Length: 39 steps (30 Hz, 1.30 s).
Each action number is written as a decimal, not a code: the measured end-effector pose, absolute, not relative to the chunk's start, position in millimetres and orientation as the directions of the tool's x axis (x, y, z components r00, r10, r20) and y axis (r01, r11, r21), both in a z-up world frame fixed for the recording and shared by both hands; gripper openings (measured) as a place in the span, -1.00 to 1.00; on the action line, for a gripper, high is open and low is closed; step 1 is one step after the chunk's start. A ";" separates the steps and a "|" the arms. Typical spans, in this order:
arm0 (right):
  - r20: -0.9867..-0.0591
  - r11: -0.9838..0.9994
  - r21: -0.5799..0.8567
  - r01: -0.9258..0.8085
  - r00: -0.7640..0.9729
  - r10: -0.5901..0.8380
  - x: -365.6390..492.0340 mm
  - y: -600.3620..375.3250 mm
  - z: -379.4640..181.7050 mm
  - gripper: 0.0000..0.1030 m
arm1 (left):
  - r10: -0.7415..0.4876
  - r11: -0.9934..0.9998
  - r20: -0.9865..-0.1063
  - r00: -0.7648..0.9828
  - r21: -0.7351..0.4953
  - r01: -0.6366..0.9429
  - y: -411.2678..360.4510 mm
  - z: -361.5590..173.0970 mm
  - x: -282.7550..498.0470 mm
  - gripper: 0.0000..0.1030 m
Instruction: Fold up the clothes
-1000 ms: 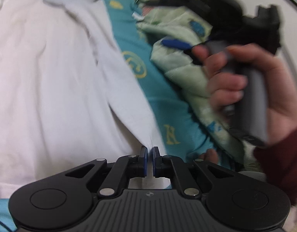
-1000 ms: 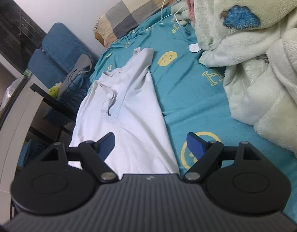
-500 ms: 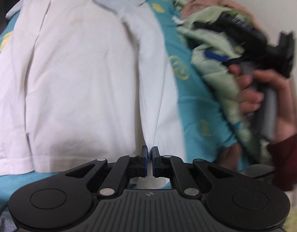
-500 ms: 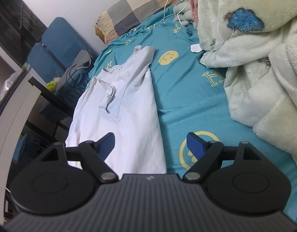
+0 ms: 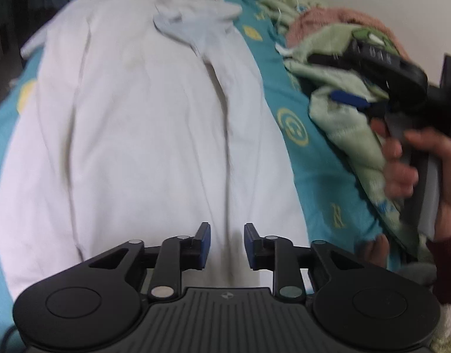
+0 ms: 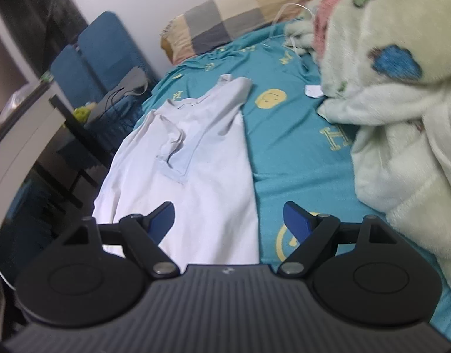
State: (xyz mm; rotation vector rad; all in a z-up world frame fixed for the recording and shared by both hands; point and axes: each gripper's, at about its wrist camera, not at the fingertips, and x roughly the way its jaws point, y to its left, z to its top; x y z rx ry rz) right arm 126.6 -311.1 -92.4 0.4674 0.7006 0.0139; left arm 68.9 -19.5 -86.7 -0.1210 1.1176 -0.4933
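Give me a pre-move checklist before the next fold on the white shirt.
1. Left gripper free of cloth: ok, jaws opening, nothing pinched.
2. Right gripper ready: ok, open and empty.
3. White shirt flat on the teal sheet: ok, long creases only.
4. Right side folded over the body: ok.
5. Sleeve tidy: not ok, bunched.
6. Fleece blanket off the shirt: ok.

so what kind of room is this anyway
Most likely a bedroom: a white shirt lies spread on a bed with a teal sheet, a checked pillow sits at the far end by the wall, and a fluffy green blanket is bunched up beside it.
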 end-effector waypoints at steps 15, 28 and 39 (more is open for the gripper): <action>-0.537 0.944 0.325 -0.059 0.810 0.235 118.9 -255.2 -83.9 0.59 | -0.310 0.939 -0.670 0.675 -0.106 0.326 -26.7 -50.0 121.2 0.75; -0.600 0.909 0.089 -0.406 0.707 0.375 290.7 -133.7 -76.9 0.53 | -0.411 0.911 -0.644 0.646 -0.256 0.324 67.1 -61.1 150.9 0.99; -0.737 0.648 -0.037 -0.761 0.459 0.496 416.3 63.3 -144.9 0.45 | -0.489 0.871 -0.672 0.556 -0.347 0.347 91.9 -105.4 164.3 1.00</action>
